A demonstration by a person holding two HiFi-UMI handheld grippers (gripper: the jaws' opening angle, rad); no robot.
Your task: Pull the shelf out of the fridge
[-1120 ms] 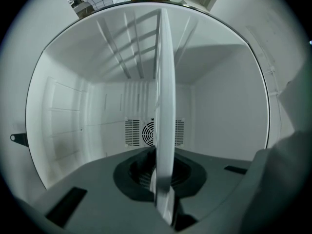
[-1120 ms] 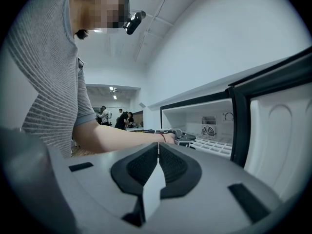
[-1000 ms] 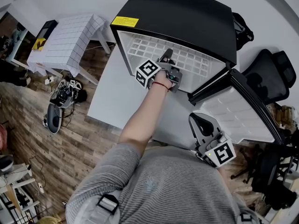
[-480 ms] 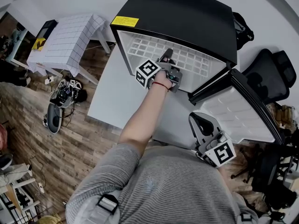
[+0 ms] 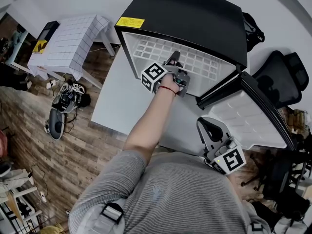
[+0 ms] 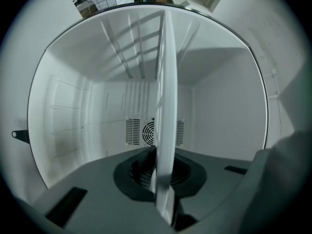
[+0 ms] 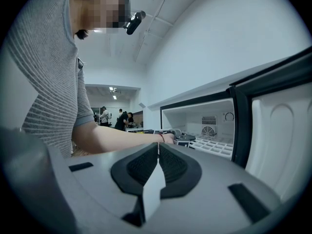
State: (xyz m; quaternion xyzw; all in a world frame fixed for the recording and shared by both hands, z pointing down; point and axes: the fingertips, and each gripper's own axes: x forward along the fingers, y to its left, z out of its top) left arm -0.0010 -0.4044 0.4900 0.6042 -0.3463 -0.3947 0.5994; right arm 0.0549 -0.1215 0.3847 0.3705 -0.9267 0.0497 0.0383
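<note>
The black fridge [image 5: 195,18] stands on a white table [image 5: 117,96] with its door [image 5: 248,116] swung open to the right. Its white grid shelf [image 5: 200,62] lies inside, reaching the front opening. My left gripper [image 5: 171,59] is at the shelf's front edge. In the left gripper view the shelf [image 6: 165,106] runs edge-on between the jaws, and my left gripper [image 6: 163,177] is shut on it. My right gripper [image 5: 208,128] hangs near the person's body in front of the door. In its own view my right gripper [image 7: 158,155] is shut with nothing in it, looking at the fridge interior [image 7: 207,121].
A black office chair [image 5: 282,77] stands right of the fridge door. A small white grid-topped table [image 5: 73,40] is at the left over the wooden floor. Cables and gear [image 5: 68,99] lie on the floor beside the table. Other people [image 7: 114,118] stand far off.
</note>
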